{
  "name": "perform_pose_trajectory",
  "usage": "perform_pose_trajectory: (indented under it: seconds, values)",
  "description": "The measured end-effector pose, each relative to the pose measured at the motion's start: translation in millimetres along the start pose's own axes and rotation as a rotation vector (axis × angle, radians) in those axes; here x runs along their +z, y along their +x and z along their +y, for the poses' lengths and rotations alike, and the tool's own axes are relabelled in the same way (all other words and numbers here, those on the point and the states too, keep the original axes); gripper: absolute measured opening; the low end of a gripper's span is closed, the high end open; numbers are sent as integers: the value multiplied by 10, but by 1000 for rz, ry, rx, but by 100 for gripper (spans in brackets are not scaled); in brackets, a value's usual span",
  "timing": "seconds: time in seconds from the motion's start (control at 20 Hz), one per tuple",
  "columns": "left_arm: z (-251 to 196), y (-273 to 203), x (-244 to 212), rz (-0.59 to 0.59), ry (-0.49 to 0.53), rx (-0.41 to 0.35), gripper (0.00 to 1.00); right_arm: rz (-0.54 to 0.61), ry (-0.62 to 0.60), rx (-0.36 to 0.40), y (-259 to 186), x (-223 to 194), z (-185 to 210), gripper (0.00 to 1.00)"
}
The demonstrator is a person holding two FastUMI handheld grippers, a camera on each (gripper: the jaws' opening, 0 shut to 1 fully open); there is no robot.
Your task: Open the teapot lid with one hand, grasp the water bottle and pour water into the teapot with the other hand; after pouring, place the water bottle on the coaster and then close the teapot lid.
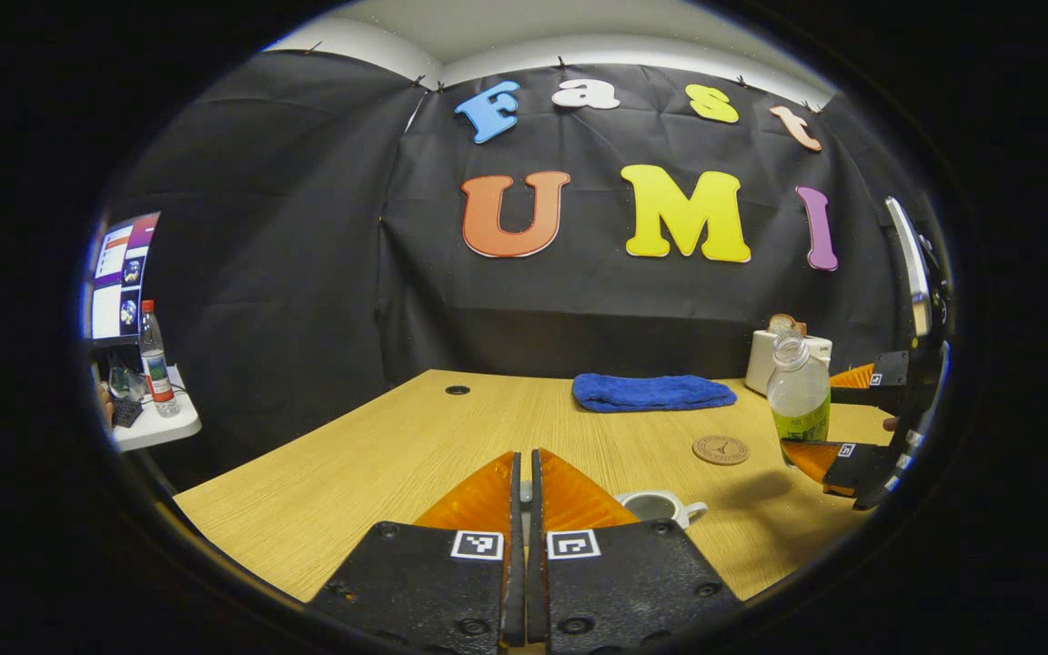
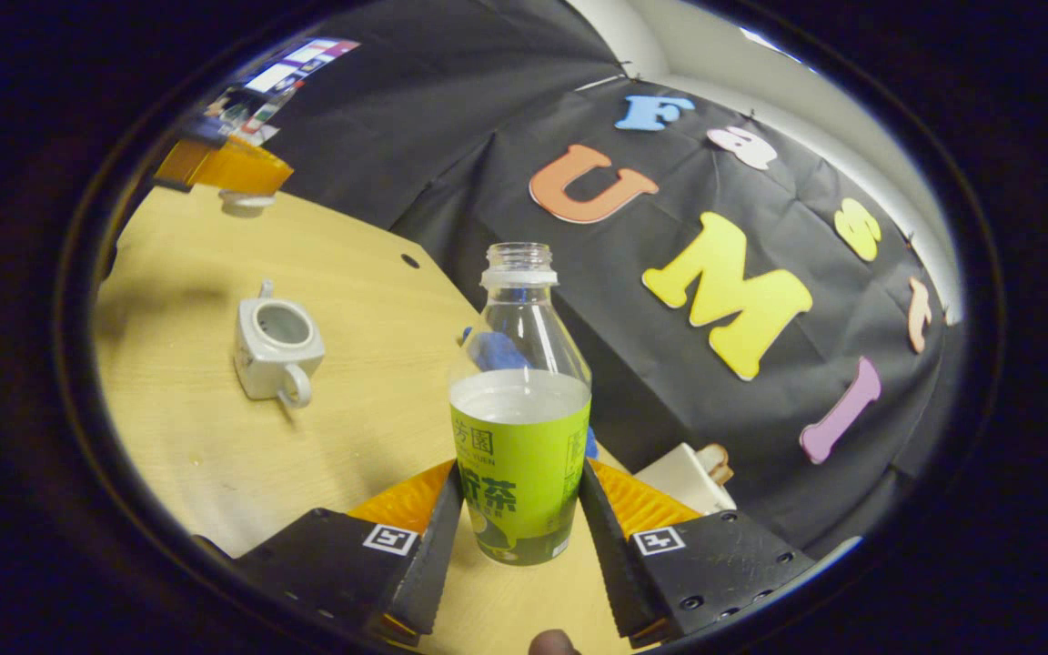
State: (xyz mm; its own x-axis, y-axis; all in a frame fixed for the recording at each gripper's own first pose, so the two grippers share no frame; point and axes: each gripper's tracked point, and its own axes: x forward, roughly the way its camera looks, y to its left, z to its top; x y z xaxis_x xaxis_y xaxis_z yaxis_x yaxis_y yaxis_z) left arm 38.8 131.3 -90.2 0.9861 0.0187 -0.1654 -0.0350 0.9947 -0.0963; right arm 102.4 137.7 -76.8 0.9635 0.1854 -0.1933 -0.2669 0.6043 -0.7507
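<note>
Wooden surface (image 1: 378, 455) carries coaster (image 1: 720, 449) and towel (image 1: 640, 392) by the left claw's (image 1: 525, 473) closed, lid-pinching fingers; right claw (image 2: 518, 509) grips the bottle (image 2: 520, 400) beside the open teapot (image 2: 275, 349).

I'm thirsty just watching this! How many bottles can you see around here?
2. A green-labelled water bottle with no cap is held in the right claw above the table. A red-capped bottle stands on a small side table by the monitor. Others may be hidden.
</note>
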Motion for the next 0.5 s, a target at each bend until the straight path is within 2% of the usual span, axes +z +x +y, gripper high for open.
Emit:
perform_pose_trajectory:
  seconds: [0.15,0.5]
  values:
    - [70,8,-43,5,12,-1,4,-15,-149,-28,26,41,16,71]
    - [143,20,-99,14,36,-7,4,-58,-392,-62,34,164,35,72]
